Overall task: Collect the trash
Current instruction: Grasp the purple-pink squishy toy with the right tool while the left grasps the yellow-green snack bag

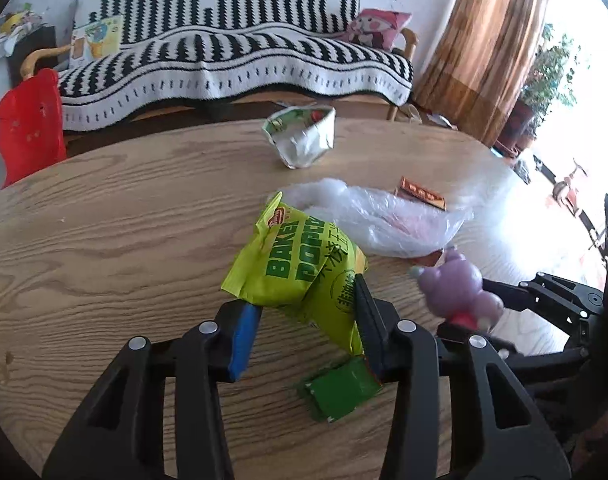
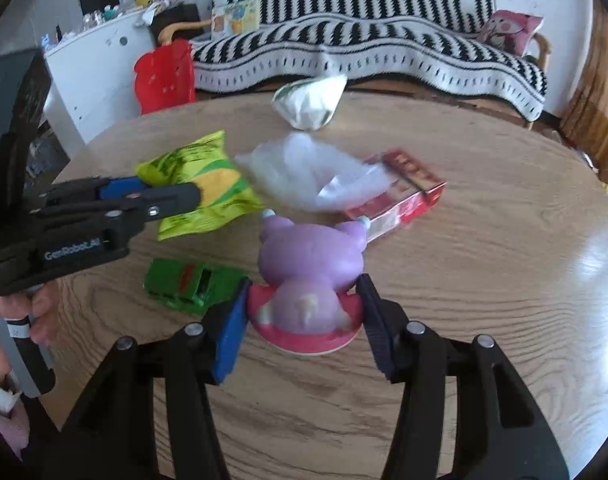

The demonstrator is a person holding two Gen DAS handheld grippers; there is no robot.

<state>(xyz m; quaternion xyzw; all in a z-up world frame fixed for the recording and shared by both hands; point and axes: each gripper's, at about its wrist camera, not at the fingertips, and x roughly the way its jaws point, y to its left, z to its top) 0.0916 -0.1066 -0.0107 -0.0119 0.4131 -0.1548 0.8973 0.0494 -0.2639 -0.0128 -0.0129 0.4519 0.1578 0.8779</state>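
"BAKE" and "POPCO" on the yellow-green snack bag (image 1: 300, 268); "GenRoboT.AI" on the left tongs (image 2: 156, 200) body.

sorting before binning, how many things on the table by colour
green: 2, popcorn bag, small box
red: 1, carton
white or clear: 2, plastic bag, crumpled wrapper
purple: 1, toy figure
total: 6
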